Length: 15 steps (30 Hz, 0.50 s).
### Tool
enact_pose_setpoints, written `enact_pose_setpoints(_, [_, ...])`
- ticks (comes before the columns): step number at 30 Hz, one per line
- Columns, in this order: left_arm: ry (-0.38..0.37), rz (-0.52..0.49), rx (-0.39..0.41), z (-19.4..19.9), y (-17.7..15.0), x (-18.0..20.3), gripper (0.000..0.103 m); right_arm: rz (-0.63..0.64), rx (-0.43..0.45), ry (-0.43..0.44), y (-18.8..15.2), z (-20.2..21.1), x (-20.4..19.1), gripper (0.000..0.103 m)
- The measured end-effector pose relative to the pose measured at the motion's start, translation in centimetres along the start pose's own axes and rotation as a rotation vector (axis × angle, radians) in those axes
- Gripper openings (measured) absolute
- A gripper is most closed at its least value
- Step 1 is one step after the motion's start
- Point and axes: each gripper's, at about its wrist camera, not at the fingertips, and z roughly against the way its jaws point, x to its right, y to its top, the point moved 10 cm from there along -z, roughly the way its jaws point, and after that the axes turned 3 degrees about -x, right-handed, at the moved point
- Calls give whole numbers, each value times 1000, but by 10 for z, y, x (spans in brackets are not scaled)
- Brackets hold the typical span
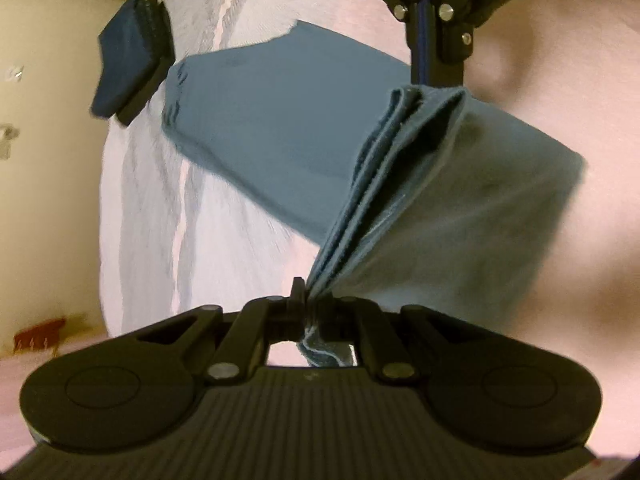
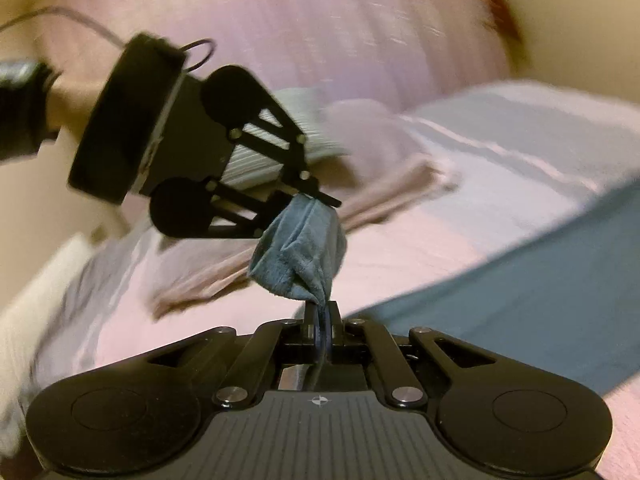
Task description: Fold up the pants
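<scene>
Over the bed (image 1: 132,216), with its pale pink and white striped cover, both tools were up off the bedding with the teal pants (image 1: 280,128) between them. Left tool (image 1: 306,300): fingers pressed together, pinching a bunched stack of hem layers; the fabric fanned out from the tips in several folded edges. Right tool (image 1: 426,76), seen at the far top of the left wrist view: also pressed together, nipping the far corner of the same hem edge. In the right wrist view, right tool (image 2: 322,308) pinched a twisted bit of pants (image 2: 300,240), with the short span of cloth sagging in a pouch up to the left tool (image 2: 316,198), which sat just beyond. A hand (image 2: 24,116) in a dark sleeve held the left tool's handle. The rest of the garment lay flat on the cover, running toward the far left in the left view. Beyond its far end, at the bed's far left edge, a separate dark blue folded stack (image 1: 128,76) rested. A rumpled pink blanket (image 2: 384,184) lay on the bed behind the tools. Both views were motion-blurred.
</scene>
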Motion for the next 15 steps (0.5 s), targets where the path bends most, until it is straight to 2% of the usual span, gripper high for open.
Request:
enact_pose_setpoints(3, [-48,-18,34,-46,30,-23,4,-111,-20,-10,7,-2,58,0])
enact_pose_setpoints(6, [-89,-33,61,-83,53,-27,4,-203,-37,-32,3,-4,108,0])
enact_pose_setpoints(10, [-143,-39,91,-126,75,-36,4,-310,-47,-43,-6,-4,151,0])
enact_pose_setpoints(15, [-189,-33,121,-152,93,-45,4,-410,-35,-46,-8,-2,182,0])
